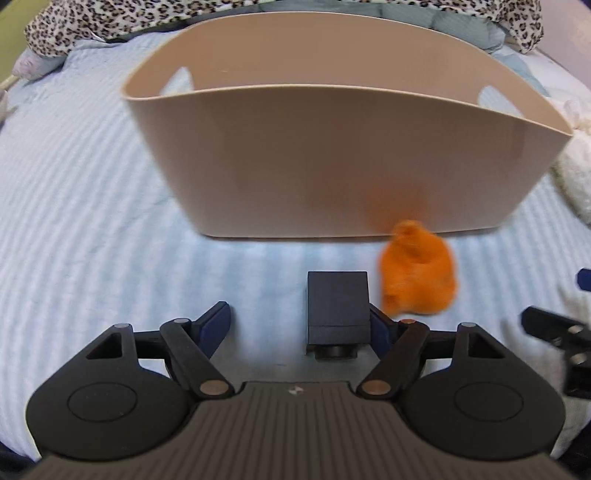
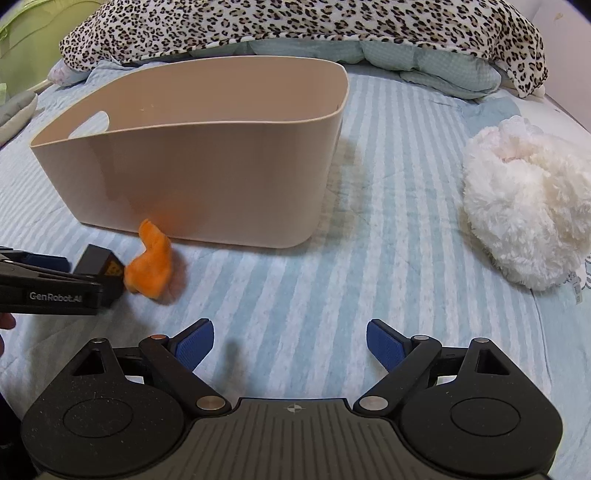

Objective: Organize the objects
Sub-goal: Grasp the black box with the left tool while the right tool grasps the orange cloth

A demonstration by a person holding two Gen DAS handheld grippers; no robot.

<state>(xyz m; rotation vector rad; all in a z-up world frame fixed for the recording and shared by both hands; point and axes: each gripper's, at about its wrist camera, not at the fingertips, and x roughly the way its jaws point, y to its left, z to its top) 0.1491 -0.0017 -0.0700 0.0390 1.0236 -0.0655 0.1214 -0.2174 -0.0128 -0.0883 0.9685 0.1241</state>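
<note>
A beige plastic bin (image 1: 332,155) with handle cut-outs stands on the striped bed; it also shows in the right wrist view (image 2: 207,173). A small black box (image 1: 338,306) lies between the fingers of my left gripper (image 1: 303,325), whose jaws stand wide open; the box leans near the right finger. An orange plush toy (image 1: 417,273) lies on the bed just right of the box, by the bin's front wall, and shows in the right wrist view (image 2: 151,266). My right gripper (image 2: 290,345) is open and empty over the bed. The left gripper (image 2: 48,284) shows at the left edge there.
A fluffy white plush (image 2: 524,214) lies on the bed at the right. A leopard-print blanket (image 2: 295,26) and pale pillows (image 2: 424,59) are piled at the far end. The blue striped sheet (image 2: 332,280) covers the bed.
</note>
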